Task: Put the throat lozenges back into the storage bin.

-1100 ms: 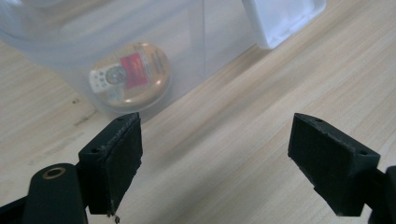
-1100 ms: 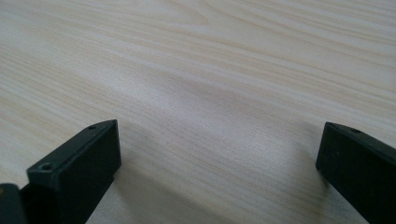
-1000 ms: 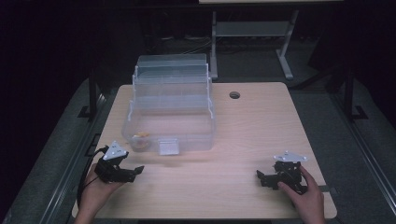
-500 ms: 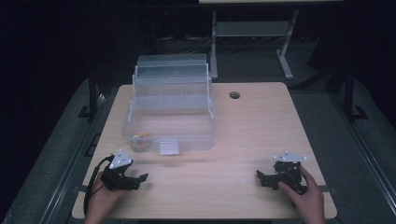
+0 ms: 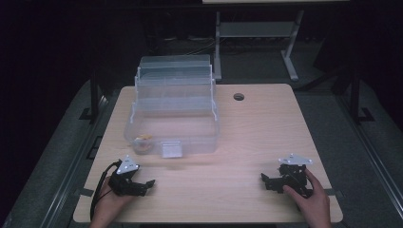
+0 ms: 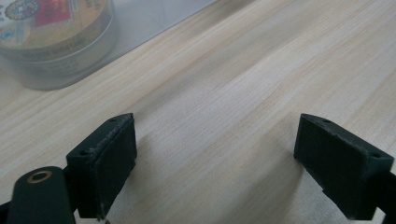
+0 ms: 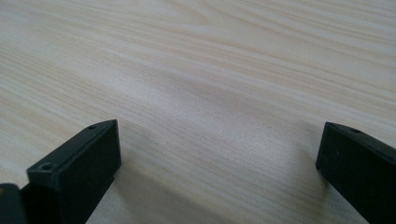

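Left claw drawn back from the clear tiered plastic box toward the desk's near edge, jaws wide, empty. Right claw unmoved, wide, empty. Small round tin left behind inside the box's front left corner. Probably placed.

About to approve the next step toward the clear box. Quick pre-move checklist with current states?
1. Left claw open, nothing held: ok.
2. Right claw open, nothing held: ok.
3. Bare table between both claws and the clear box: ok.
4. Round tin sits inside the box near its front left corner: ok.
5. Front latch fastened: cannot tell.
6. Box lid fully shut: cannot tell.
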`<act>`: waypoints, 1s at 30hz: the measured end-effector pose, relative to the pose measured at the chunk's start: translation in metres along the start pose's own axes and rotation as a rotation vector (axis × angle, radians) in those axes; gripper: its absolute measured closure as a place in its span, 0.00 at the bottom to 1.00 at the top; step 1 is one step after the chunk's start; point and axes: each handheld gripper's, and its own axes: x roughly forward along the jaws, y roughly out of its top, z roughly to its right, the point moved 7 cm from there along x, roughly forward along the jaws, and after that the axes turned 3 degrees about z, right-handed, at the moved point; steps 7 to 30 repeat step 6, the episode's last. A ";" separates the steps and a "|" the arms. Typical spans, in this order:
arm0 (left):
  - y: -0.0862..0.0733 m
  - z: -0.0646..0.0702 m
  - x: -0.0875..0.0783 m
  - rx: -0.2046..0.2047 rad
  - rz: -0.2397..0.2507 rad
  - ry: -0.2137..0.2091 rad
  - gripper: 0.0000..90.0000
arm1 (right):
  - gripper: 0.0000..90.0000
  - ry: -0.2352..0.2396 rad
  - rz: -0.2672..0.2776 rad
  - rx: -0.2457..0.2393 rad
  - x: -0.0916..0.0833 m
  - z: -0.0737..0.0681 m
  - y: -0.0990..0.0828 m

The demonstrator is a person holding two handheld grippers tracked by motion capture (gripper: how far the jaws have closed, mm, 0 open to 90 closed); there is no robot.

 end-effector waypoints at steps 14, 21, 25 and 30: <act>-0.001 0.000 0.000 0.003 0.012 -0.004 0.13 | 0.00 0.001 0.000 0.000 0.000 0.000 0.000; -0.001 0.000 0.000 0.003 0.012 -0.004 0.13 | 0.00 0.001 0.000 0.000 0.000 0.000 0.000; -0.001 0.000 0.000 0.003 0.012 -0.004 0.13 | 0.00 0.001 0.000 0.000 0.000 0.000 0.000; -0.001 0.000 0.000 0.003 0.012 -0.004 0.13 | 0.00 0.001 0.000 0.000 0.000 0.000 0.000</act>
